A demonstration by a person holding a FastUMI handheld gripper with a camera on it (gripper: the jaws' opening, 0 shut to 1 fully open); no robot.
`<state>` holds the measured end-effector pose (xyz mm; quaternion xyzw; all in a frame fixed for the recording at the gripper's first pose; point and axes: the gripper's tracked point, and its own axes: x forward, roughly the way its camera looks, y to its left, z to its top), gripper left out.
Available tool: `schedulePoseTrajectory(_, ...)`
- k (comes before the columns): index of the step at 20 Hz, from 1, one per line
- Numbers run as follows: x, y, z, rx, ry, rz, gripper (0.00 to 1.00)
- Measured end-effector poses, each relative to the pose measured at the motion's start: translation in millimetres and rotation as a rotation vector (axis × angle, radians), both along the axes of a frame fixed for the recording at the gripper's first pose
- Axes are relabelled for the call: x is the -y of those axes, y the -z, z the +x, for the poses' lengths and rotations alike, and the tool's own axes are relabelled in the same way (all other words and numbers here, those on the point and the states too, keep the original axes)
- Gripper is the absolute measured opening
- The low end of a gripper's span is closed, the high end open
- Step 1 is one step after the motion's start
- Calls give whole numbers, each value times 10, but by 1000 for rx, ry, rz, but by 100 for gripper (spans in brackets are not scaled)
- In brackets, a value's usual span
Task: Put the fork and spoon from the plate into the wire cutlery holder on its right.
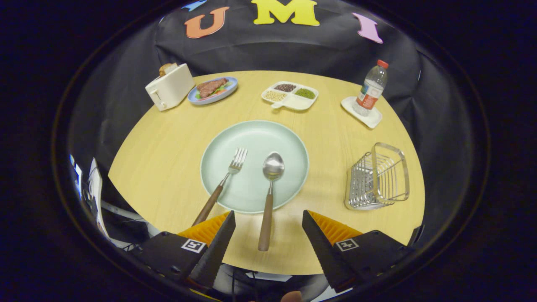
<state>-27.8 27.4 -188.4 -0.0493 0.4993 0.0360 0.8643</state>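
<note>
The fork's [222, 185] wooden handle runs down off the plate [289, 138] and its lower end slips behind the left finger of the gripper [267, 224], so that tip is hidden. What sticks out of the toaster [169, 86] at the far left is too small to name beyond a browned lump. The table's [168, 159] near edge drops away below the fingers, and the clutter under it on the left is hard to make out.

The gripper hangs above the near edge with its jaws spread wide and nothing between the ridged pads but the end of the spoon's [269, 197] handle, which neither finger touches. The spoon lies nearly straight, shiny metal bowl on the plate, brown handle reaching past the rim toward the fingers. The fork lies left of it, tines up on the plate, slanting away to the left.

The plate is round, pale green and matte, on a light wood-grain tabletop. To its right, well apart, stands the wire cutlery holder [378, 178], a boxy basket of bright metal rods, tilted in this lens.

Beyond the plate sit a white divided dish [290, 96] of beans and grains, a blue plate of meat [212, 89] beside the toaster, and a clear plastic bottle [371, 88] with a red cap on a white coaster [371, 118].
</note>
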Motion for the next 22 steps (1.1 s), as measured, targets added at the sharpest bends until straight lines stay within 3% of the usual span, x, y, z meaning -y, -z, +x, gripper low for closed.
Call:
schedulePoseTrajectory(2,41,132,2,-30,21,7,95)
schedulePoseTrajectory(5,54,241,30,-57,60,29,79)
schedulePoseTrajectory(11,64,284,-26,-99,106,67,25)
schedulePoseTrajectory(12,60,302,-21,-103,108,73,11)
schedulePoseTrajectory(16,37,243,-68,-120,114,128,2)
schedulePoseTrajectory(22,8,-81,-90,-88,106,183,2)
